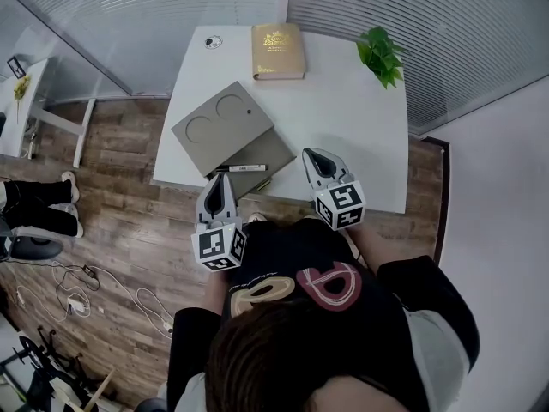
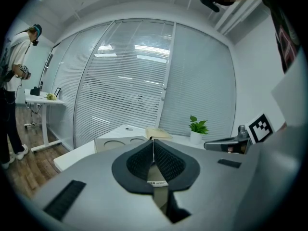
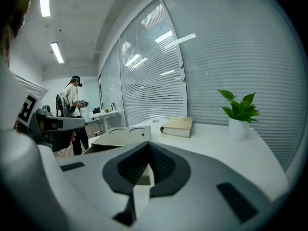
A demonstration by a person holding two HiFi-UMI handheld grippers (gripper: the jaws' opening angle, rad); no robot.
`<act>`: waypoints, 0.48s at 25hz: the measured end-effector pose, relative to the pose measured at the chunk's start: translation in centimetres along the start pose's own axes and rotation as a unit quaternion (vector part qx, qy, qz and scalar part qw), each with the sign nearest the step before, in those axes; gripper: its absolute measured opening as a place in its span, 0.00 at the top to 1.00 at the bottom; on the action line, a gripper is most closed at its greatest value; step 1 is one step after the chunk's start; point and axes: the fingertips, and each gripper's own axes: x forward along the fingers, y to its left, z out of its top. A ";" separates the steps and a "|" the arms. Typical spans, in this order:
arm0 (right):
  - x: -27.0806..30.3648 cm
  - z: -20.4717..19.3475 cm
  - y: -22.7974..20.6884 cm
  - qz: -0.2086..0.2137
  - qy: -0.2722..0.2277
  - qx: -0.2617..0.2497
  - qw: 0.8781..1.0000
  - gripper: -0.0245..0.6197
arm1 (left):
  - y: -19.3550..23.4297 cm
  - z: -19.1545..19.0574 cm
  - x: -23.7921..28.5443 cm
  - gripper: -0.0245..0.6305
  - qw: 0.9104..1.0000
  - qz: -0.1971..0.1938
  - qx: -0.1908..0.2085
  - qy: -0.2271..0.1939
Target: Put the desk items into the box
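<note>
A grey-brown box (image 1: 258,154) stands open at the desk's near left, its lid (image 1: 221,118) with two round recesses folded back. A black-and-white marker (image 1: 241,168) lies across the box's near part, and a thin yellowish pen (image 1: 262,184) pokes out beside it. A gold book (image 1: 278,51) lies at the far edge, with a small round item (image 1: 214,42) to its left. My left gripper (image 1: 220,183) hovers shut and empty at the near desk edge by the box. My right gripper (image 1: 316,158) is shut and empty over the desk, right of the box. The lid (image 2: 115,142) and book (image 3: 178,125) lie ahead of both.
A potted plant (image 1: 380,54) stands at the desk's far right corner. The white desk (image 1: 343,127) is bare between the box and the plant. A blind-covered glass wall runs behind it. Wood floor with cables lies to the left; a person (image 3: 74,100) stands far off.
</note>
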 end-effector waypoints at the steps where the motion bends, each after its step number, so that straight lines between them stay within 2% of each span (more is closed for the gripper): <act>1: 0.1 0.0 0.0 0.000 0.000 -0.001 1.000 0.95 | 0.0 0.1 0.0 0.93 1.000 0.000 0.001 0.000; 12: 0.4 0.0 0.4 0.008 -0.001 -0.007 1.000 0.95 | 0.2 0.1 -0.2 0.93 1.000 0.003 0.008 -0.002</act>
